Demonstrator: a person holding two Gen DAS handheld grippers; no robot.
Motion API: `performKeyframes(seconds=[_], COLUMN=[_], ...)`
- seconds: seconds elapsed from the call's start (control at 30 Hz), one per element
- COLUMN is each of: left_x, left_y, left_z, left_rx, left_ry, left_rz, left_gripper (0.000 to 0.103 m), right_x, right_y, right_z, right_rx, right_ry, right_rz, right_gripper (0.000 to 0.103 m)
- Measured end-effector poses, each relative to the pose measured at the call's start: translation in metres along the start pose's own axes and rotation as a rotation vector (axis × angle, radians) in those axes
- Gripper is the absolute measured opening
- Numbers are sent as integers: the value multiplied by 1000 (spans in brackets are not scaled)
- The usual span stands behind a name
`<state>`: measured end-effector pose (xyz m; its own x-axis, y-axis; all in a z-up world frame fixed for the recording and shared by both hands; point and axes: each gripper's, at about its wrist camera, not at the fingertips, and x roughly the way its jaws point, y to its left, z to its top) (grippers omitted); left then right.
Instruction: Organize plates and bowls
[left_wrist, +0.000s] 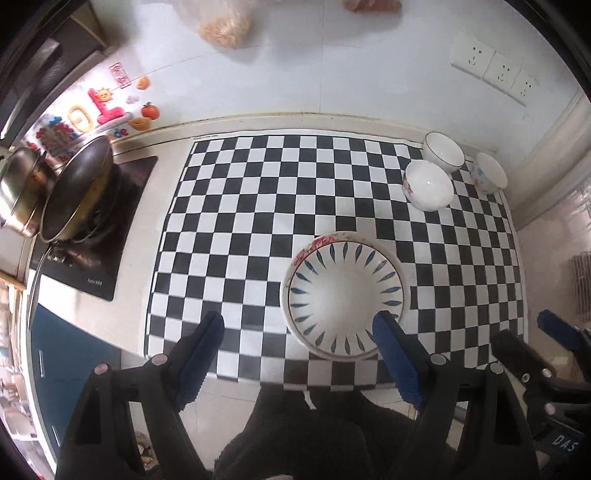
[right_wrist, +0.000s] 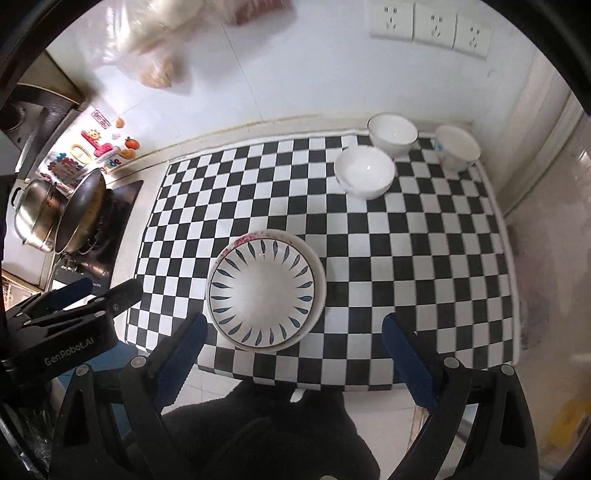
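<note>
A white plate with blue leaf marks (left_wrist: 345, 295) (right_wrist: 263, 291) lies stacked on a red-patterned plate (left_wrist: 318, 242) (right_wrist: 243, 238) near the front of the checkered mat (left_wrist: 240, 206) (right_wrist: 406, 258). Three white bowls stand at the mat's far right: one nearer (left_wrist: 428, 184) (right_wrist: 364, 175), one behind it (left_wrist: 443, 151) (right_wrist: 392, 133), one at the corner (left_wrist: 489, 177) (right_wrist: 457, 147). My left gripper (left_wrist: 299, 332) is open and empty above the mat's front edge, its right finger over the plate's near rim. My right gripper (right_wrist: 291, 332) is open and empty, just in front of the plates.
A wok (left_wrist: 77, 188) (right_wrist: 79, 214) and a steel pot (left_wrist: 20, 192) (right_wrist: 33, 214) sit on a stove at the left. Wall sockets (left_wrist: 491, 66) (right_wrist: 432, 27) and hanging bags (left_wrist: 221, 22) are on the back wall. A white wall borders the mat's right side.
</note>
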<state>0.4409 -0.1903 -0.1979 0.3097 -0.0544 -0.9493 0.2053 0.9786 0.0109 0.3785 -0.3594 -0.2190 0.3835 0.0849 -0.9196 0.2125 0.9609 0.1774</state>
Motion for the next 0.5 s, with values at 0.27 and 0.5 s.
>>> performKeyframes(seconds=[0.27,0.5], left_x=[-38,-54], left_y=[-4,-16], left_z=[-16,-23], left_rx=[-29,-9], left_ry=[-10,-8], left_rz=[-11,-13], left_gripper=[82,82], right_x=[-44,-57], right_y=[2,-2], right_z=[-6,-5], right_rx=[-58,-78], right_ry=[-32,-35], right_rz=[-2,4], right_gripper=[97,97])
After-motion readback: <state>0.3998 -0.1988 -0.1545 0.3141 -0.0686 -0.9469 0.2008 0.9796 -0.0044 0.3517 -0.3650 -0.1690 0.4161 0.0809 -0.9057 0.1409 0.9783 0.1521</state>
